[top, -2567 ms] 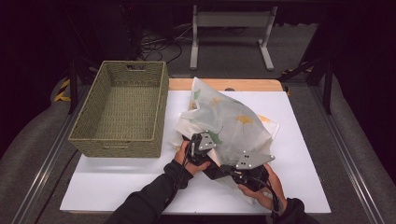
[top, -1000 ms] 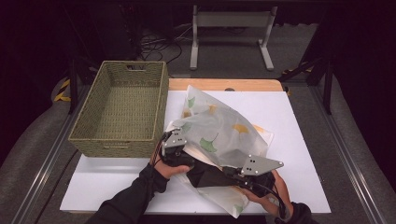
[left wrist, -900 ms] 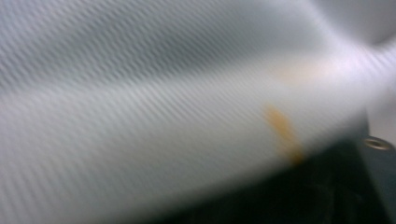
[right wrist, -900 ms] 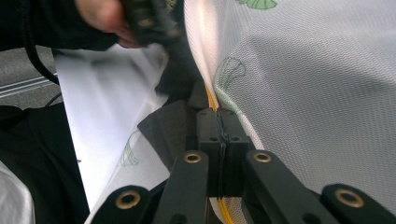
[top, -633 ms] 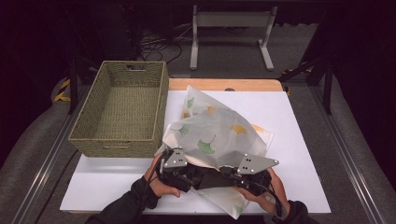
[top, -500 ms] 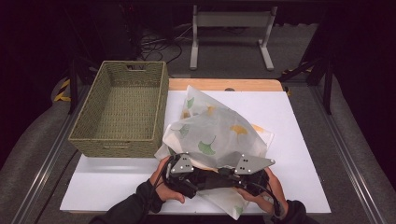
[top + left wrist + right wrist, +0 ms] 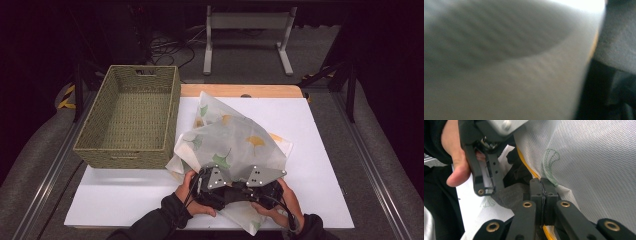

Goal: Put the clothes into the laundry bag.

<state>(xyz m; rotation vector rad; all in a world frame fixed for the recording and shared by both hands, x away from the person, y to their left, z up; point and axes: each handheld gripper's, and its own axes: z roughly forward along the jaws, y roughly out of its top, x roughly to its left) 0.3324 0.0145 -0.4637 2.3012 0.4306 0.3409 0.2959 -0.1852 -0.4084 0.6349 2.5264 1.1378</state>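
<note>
So the cloth [image 7: 230, 145], a thin whitish mesh thing with ginkgo leaf prints and a yellow hem, is sitting rumpled in the middle of the white table [image 7: 325, 150], its left edge right up against the woven basket [image 7: 127, 117], near edge dragged toward the person. Both grippers are down at that near edge, side by side and nearly touching. The right gripper [image 7: 543, 187] has its jaws pinched tight on the yellow hem, you can see the fabric clamped right between the pads. The left gripper [image 7: 207, 182] is pushed in against the cloth; its jaws have just been closing a bit, but its own camera is all blurry fabric, so I honestly can't tell if it's got anything.
</note>
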